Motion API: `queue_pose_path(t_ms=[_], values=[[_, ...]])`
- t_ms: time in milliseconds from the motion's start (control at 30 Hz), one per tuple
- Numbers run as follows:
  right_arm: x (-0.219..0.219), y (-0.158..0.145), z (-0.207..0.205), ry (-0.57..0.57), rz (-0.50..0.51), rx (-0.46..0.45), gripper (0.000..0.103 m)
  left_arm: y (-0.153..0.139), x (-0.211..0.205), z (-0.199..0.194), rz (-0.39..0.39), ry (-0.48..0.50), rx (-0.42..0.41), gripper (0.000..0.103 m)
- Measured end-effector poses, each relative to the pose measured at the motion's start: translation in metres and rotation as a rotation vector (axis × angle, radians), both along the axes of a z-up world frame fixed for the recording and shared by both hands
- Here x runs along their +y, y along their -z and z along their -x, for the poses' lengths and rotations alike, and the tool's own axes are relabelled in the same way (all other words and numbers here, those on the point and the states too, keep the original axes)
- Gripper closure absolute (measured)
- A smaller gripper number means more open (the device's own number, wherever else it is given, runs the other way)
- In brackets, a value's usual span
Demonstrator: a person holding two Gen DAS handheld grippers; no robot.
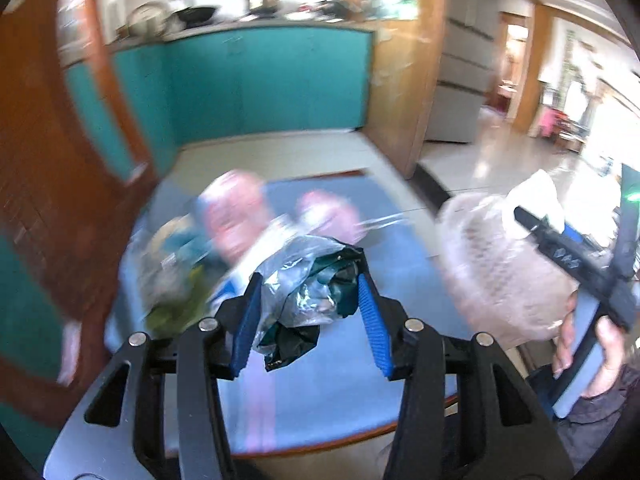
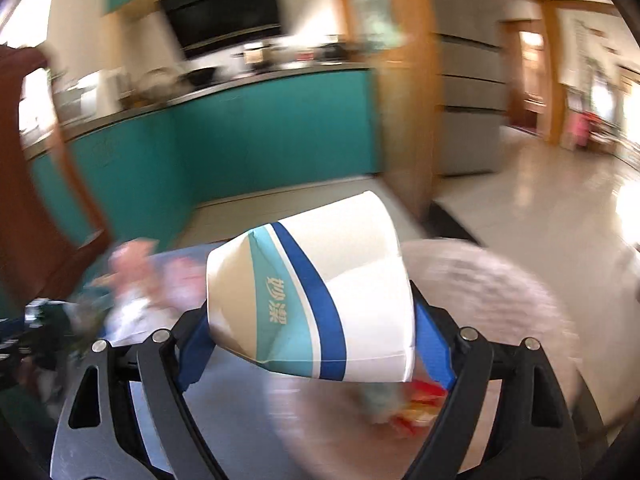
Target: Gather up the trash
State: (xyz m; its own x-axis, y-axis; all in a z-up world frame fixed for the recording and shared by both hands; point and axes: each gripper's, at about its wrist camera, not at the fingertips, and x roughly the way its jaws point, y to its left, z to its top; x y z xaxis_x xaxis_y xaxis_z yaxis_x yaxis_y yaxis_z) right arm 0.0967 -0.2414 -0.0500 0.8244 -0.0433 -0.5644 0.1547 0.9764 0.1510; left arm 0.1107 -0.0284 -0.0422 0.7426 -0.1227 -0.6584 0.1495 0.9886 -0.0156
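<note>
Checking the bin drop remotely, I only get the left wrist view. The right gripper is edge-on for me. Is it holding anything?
Observer: Yes. In the right wrist view the right gripper is clamped on a crushed paper cup, white with blue and teal stripes.
Operator: Where's the cup relative to the basket?
Observer: It sits above the pale mesh waste basket, which lies below and to its right.
Operator: Basket empty?
Observer: No, a blurred red and yellow wrapper shows under the cup.
Operator: Do you see my left gripper from there?
Observer: Only a dark blur at the left edge; I cannot tell.
</note>
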Motion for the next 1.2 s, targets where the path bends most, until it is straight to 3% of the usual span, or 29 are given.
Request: queue_pose_path(t_ms=[100,167,233,367,433,500,600,733,800,967,1033,1200], values=[[-0.045,0.014,0.002,0.110,-0.100,0.081,0.020,0.000,-0.039,-0.016,0.027,0.106,0.005,0.054],[-0.064,0.023,0.001,0.115,-0.194,0.116,0.019,0.004,-0.070,-0.029,0.067,0.195,0.054,0.054],[-0.074,0.030,0.001,0.153,-0.213,0.148,0.019,0.010,-0.101,-0.038,0.071,0.259,0.074,0.054],[-0.088,0.035,0.010,0.221,-0.293,0.125,0.019,0.025,-0.153,-0.052,0.074,0.374,0.124,0.052],[-0.093,0.036,0.013,0.251,-0.333,0.097,0.019,0.034,-0.172,-0.058,0.069,0.395,0.137,0.047],[-0.097,0.037,0.015,0.259,-0.358,0.080,0.013,0.041,-0.179,-0.065,0.081,0.395,0.147,0.028],[-0.101,0.037,0.015,0.264,-0.376,0.072,0.011,0.046,-0.175,-0.066,0.091,0.385,0.153,0.022],[-0.103,0.037,0.010,0.254,-0.377,0.084,0.011,0.047,-0.146,-0.060,0.029,0.274,0.112,0.019],[-0.098,0.035,0.008,0.241,-0.362,0.086,0.011,0.044,-0.115,-0.055,-0.003,0.169,0.071,0.018],[-0.059,0.023,-0.004,0.144,-0.215,0.068,0.011,0.046,-0.029,-0.031,-0.052,-0.093,0.041,0.017],[-0.033,0.020,-0.016,0.057,-0.158,0.078,0.011,0.053,0.012,-0.019,-0.062,-0.188,0.073,0.016],[0.099,0.013,-0.058,-0.398,-0.027,0.153,0.011,0.071,0.074,-0.003,-0.105,-0.334,0.136,0.016]])
